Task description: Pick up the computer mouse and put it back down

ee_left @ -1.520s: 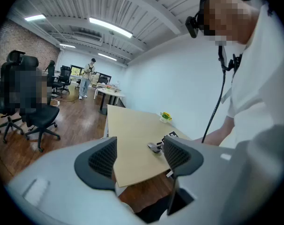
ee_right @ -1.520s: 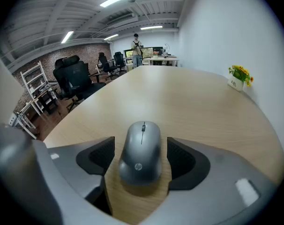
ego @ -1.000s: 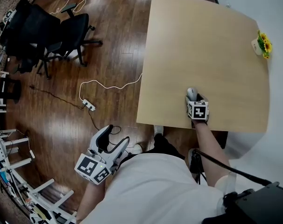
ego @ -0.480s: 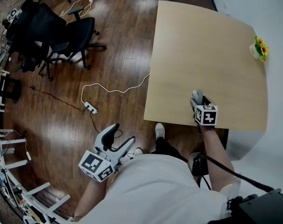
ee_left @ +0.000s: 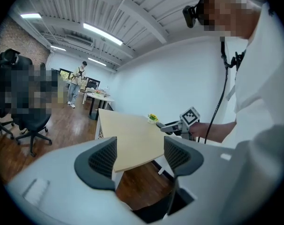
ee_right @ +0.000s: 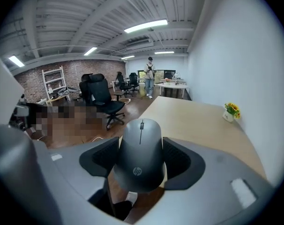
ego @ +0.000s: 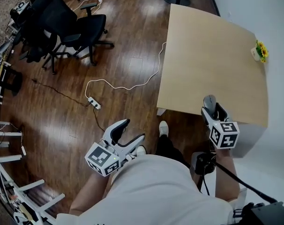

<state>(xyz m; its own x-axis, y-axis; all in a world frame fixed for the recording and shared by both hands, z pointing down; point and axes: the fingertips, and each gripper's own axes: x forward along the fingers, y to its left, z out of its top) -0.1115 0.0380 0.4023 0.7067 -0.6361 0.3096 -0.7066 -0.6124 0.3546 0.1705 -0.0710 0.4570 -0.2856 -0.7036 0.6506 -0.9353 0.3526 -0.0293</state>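
A dark grey computer mouse point(ee_right: 139, 156) sits clamped between the pads of my right gripper point(ee_right: 141, 159), its nose pointing away from me. In the head view the mouse point(ego: 209, 100) and right gripper point(ego: 211, 108) hang in the air over the near edge of the light wooden table point(ego: 212, 55). My left gripper point(ego: 131, 132) is low at my left side over the floor, open and empty. In the left gripper view its jaws point(ee_left: 141, 156) stand apart, with the table point(ee_left: 132, 137) and the right gripper point(ee_left: 172, 127) beyond them.
A small pot of yellow flowers point(ego: 259, 52) stands at the table's far right corner. Black office chairs point(ego: 71, 27) stand on the wooden floor to the left. A white cable with a power strip point(ego: 94, 103) lies there. A person point(ee_right: 149, 76) stands far back.
My right gripper has risen off the table with the mouse in it and come back toward the near edge. The left gripper has drifted a little to the right, still open.
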